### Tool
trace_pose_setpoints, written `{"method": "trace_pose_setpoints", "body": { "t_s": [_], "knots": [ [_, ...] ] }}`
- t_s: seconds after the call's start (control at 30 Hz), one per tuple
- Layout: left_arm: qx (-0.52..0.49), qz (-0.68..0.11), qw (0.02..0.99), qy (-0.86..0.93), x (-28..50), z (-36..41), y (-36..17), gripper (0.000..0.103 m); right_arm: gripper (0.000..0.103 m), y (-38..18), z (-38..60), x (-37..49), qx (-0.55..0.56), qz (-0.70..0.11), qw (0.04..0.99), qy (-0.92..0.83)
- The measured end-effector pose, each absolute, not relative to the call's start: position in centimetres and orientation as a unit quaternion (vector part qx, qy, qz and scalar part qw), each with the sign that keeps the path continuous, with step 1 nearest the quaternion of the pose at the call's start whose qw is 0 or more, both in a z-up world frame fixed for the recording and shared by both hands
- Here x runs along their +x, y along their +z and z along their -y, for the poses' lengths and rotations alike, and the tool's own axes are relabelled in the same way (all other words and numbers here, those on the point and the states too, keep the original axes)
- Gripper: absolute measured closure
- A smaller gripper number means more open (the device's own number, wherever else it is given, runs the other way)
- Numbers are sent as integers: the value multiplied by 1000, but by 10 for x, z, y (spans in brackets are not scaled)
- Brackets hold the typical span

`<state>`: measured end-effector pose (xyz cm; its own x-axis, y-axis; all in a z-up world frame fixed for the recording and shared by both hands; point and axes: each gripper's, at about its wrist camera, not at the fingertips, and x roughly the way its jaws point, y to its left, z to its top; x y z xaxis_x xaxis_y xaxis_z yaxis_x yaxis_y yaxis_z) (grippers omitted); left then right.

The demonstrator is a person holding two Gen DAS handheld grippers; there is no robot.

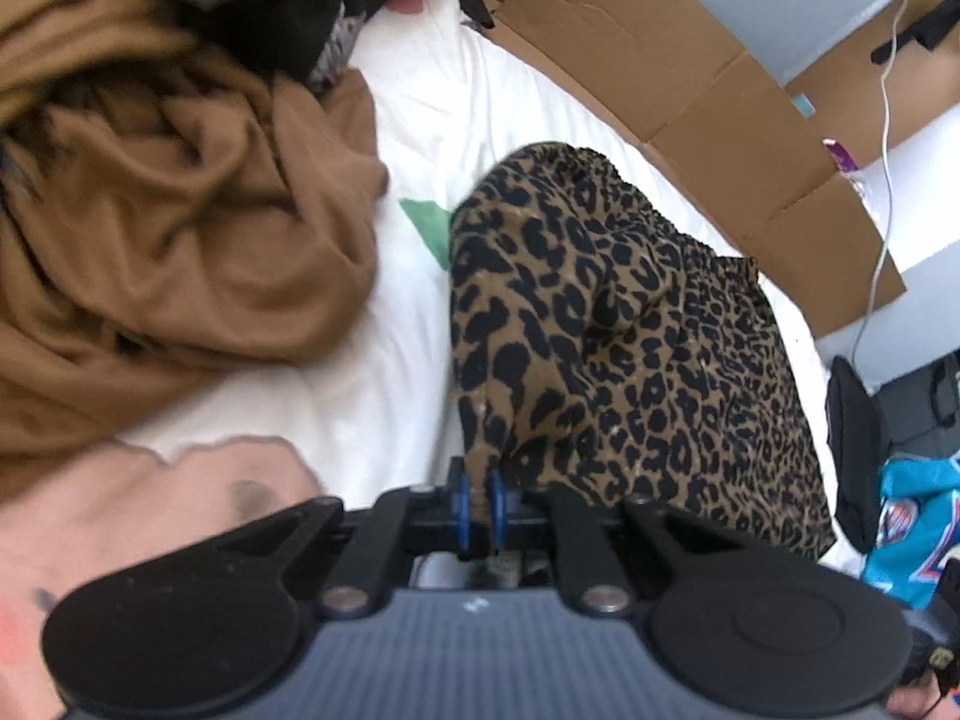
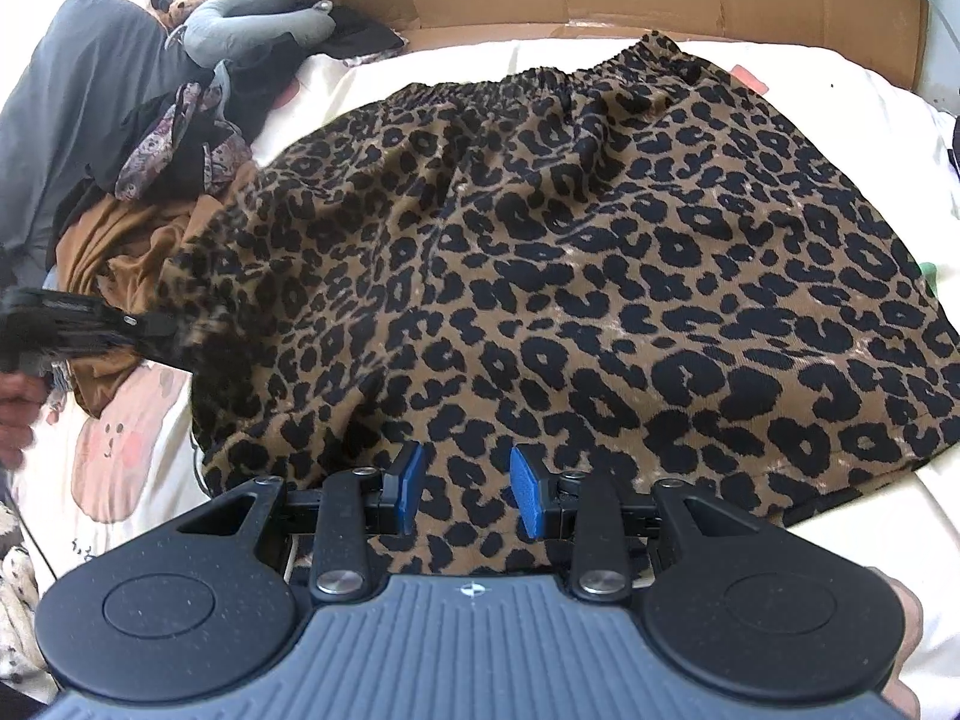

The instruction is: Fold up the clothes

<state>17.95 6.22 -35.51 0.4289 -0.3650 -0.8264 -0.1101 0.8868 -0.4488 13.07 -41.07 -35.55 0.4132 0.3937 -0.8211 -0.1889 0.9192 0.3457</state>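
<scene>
Nearest lens, right gripper (image 2: 467,492): blue-padded jaws spread apart over the hem of the leopard-print elastic-waist skirt (image 2: 600,276), nothing between them.
Left gripper (image 1: 479,495): jaws clenched on a lifted skirt edge, seemingly its corner.
Skirt: spread on white printed bedsheet (image 1: 384,372).
Beyond: crumpled tan-brown garment (image 1: 180,228); flattened cardboard sheet (image 1: 690,90) farthest.

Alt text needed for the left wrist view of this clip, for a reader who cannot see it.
The left hand-held gripper is shut on a corner of a leopard-print skirt, lifting it off a white bedsheet. A crumpled tan garment lies to the left, and a flattened cardboard box runs along the bed's far edge.
</scene>
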Motion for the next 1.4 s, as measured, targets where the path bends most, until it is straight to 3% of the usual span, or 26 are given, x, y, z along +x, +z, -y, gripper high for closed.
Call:
{"method": "trace_pose_setpoints", "body": {
  "t_s": [0.27,0.67,0.77,0.83,0.9,1.17,1.4],
  "knots": [
    [-121,-550,820,-106,203,-89,-318,95,64,-368,426,127,94,-531,829,149],
    [-22,-598,794,-110,242,-112,-332,95,64,-387,442,125,89,-558,816,123],
    [-37,-600,791,-115,239,-114,-339,86,64,-385,453,123,96,-552,819,120],
    [-47,-595,794,-117,234,-113,-341,65,64,-378,467,122,101,-540,829,102],
    [-56,-590,796,-120,230,-113,-343,55,64,-371,482,122,107,-527,839,83],
    [-132,-572,803,-101,219,-133,-346,55,51,-352,552,131,116,-470,874,-26],
    [-163,-566,802,-99,218,-136,-351,55,50,-364,575,151,100,-464,878,-59]
  ]
}}
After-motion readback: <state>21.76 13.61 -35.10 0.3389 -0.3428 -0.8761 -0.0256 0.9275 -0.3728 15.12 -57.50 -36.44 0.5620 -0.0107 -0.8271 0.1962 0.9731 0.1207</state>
